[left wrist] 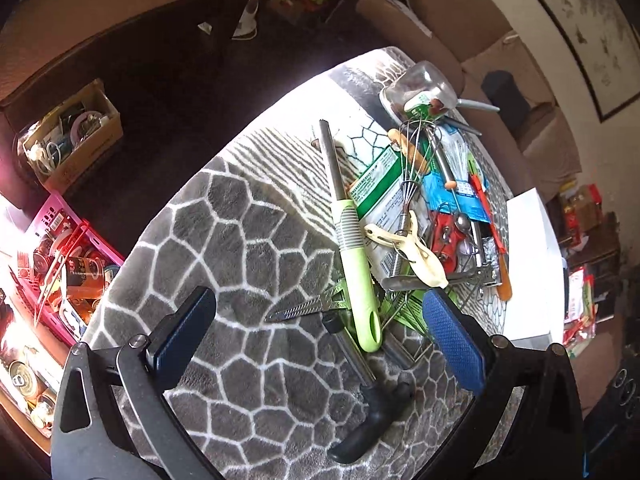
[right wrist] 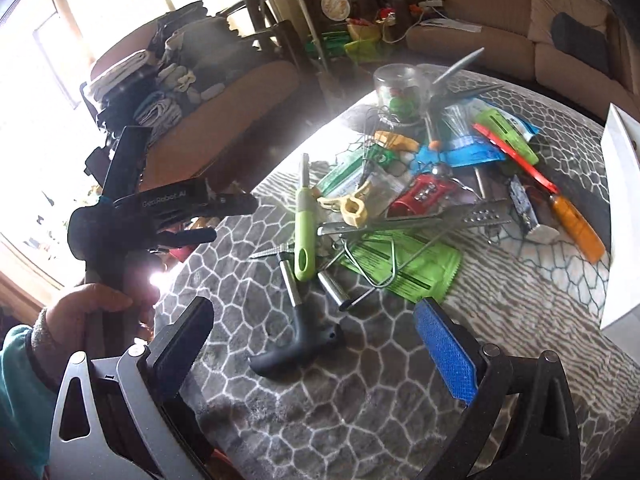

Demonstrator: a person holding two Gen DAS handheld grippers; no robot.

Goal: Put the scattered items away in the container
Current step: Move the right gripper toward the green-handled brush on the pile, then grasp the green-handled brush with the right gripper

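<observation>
A heap of kitchen tools lies on a grey patterned cloth (left wrist: 248, 248). A green-handled tool (left wrist: 352, 264), a black T-handled tool (left wrist: 376, 412), a whisk (left wrist: 416, 160), a cream clip (left wrist: 412, 248) and a clear jar (left wrist: 420, 88) show in the left wrist view. My left gripper (left wrist: 320, 328) is open and empty, just above the black tool. My right gripper (right wrist: 312, 328) is open and empty, near the black T-handled tool (right wrist: 296, 348). The green-handled tool (right wrist: 304, 224) and the left gripper (right wrist: 160, 216) show in the right wrist view. A white box (right wrist: 620, 232) stands at the right.
The white box (left wrist: 528, 264) sits at the table's right edge. A pink basket (left wrist: 60, 264) and a cardboard box (left wrist: 72, 136) with goods stand on the floor at the left. Brown sofas (right wrist: 500, 40) surround the table. An orange-handled knife (right wrist: 576, 224) lies near the white box.
</observation>
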